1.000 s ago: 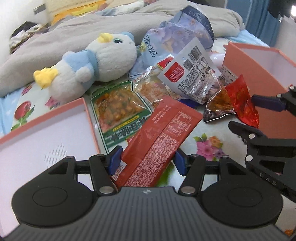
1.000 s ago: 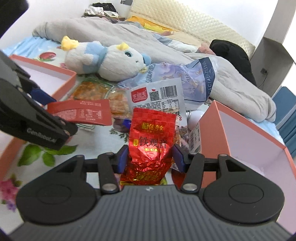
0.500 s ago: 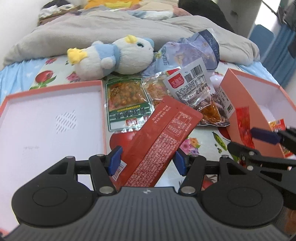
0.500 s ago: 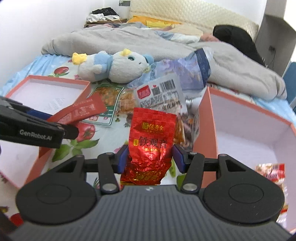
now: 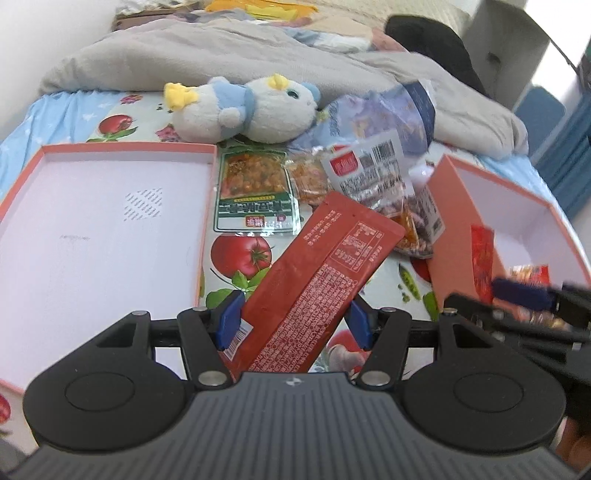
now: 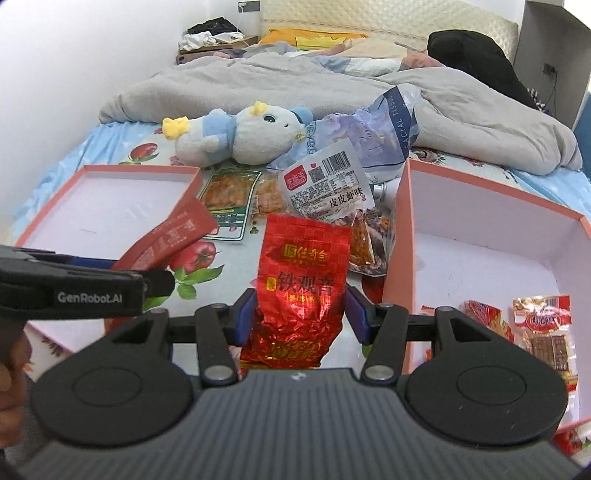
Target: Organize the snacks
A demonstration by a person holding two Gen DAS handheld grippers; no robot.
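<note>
Moved: both grippers sit higher than a second ago, so more of the bed and both boxes shows.
Left gripper: clamped on long red sachet, held slanted above the sheet.
Right gripper: clamped on red foil tea pack, upright between the pads.
Surface: bed with fruit-print sheet; grey blanket behind.
Loose snacks: green packet, white barcode packet, tissue pack, beside plush toy.
Boxes: shallow lid on the left, deep box on the right.
Right view only: two snack packets in the deep box, headboard.
</note>
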